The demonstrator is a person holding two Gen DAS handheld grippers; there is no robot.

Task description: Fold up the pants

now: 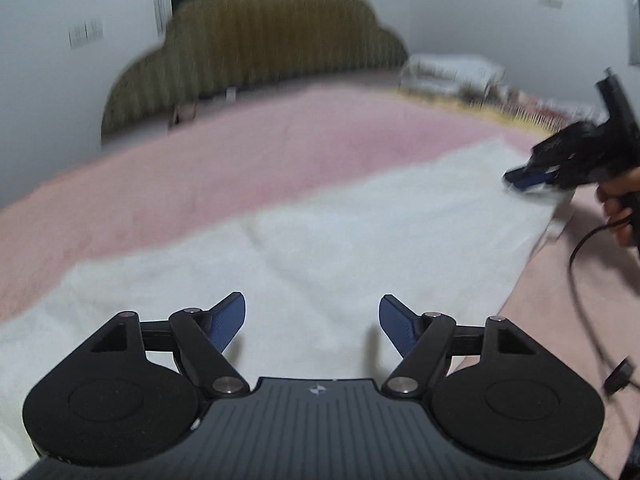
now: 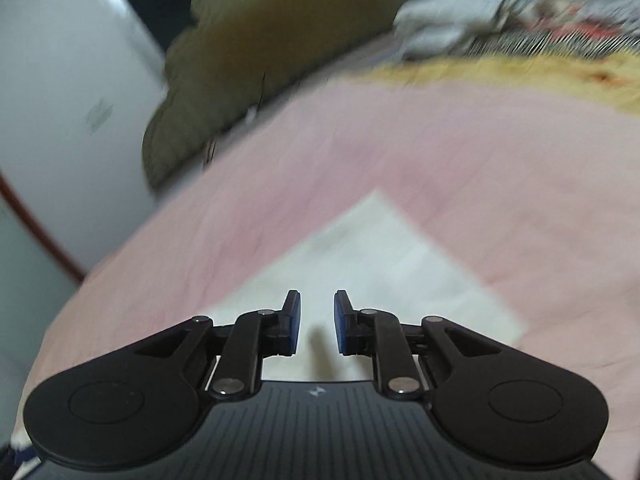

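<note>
The white pants (image 1: 320, 248) are laid flat as a long band across the pink bedspread (image 1: 248, 152), well in front of the olive scalloped headboard (image 1: 256, 40). The left gripper (image 1: 312, 322) is held just above the near part of the pants with its blue pads spread wide, and nothing is gripped between them. The right gripper (image 1: 528, 178) is seen at the far right end of the pants, carried by a hand (image 1: 618, 212) from which a black cable (image 1: 580, 264) trails over the bedspread. In its own view the right gripper (image 2: 316, 322) is poised over a corner of the pants (image 2: 372, 264) with its pads parted by a narrow gap, and no cloth is caught in that gap. A heap of blurred bedding (image 2: 460, 12) is piled beside the headboard's right end.
</note>
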